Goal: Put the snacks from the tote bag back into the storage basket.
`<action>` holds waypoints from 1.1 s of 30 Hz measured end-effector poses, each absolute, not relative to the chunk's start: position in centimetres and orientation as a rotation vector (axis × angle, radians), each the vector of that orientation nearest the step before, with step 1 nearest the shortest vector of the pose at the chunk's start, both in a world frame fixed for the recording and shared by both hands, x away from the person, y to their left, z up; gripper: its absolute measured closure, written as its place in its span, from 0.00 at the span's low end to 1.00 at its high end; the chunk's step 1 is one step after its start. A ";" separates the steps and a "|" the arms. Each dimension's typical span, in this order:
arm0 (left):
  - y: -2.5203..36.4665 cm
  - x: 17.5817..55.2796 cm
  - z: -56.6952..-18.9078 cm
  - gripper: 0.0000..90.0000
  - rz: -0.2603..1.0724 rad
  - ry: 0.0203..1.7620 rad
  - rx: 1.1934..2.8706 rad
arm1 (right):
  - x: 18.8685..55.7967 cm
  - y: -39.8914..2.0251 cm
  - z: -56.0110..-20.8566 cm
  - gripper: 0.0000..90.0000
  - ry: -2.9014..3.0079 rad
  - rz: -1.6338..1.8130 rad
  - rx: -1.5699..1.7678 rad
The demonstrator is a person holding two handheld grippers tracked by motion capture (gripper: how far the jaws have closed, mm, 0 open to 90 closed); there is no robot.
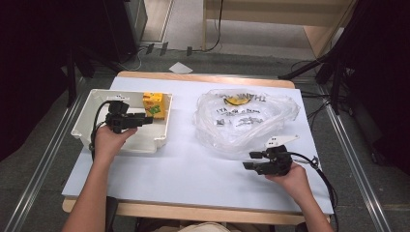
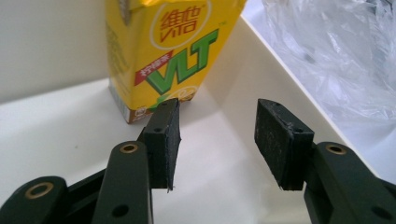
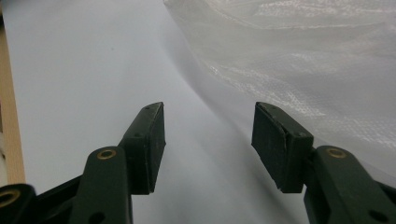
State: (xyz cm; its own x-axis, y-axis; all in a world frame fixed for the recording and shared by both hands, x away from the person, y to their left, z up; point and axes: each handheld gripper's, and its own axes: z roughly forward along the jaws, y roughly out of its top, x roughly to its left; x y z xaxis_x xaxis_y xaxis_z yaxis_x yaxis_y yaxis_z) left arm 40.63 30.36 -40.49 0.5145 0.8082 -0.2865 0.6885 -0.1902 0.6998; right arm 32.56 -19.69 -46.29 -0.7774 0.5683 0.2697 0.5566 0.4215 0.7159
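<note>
Left gripper [image 2: 217, 140]: jaws spread, nothing pinched. The yellow drink carton [image 2: 163, 51] is seen upright in the white bin [image 1: 89, 104], just ahead of the left jaw, apart from it. Right gripper [image 3: 208, 140]: jaws spread over the table [image 3: 84, 70], plastic bag [image 3: 303, 60] beside the right jaw.

Your left gripper view cuts off the yellow drink carton [image 2: 163, 56] at the top edge; the plastic bag's [image 1: 241, 118] black print is too crumpled to read.
</note>
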 end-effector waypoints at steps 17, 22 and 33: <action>27.6 39.1 -38.7 0.54 0.183 1.137 1.979 | 33.1 -19.7 -46.3 0.50 2.629 1.336 1.036; 26.4 38.6 -38.3 0.50 0.171 1.111 1.988 | 33.3 -19.7 -46.3 0.50 2.628 1.343 1.033; 23.9 37.4 -37.7 0.49 0.160 1.048 2.018 | 33.5 -19.5 -46.2 0.51 2.631 1.348 1.022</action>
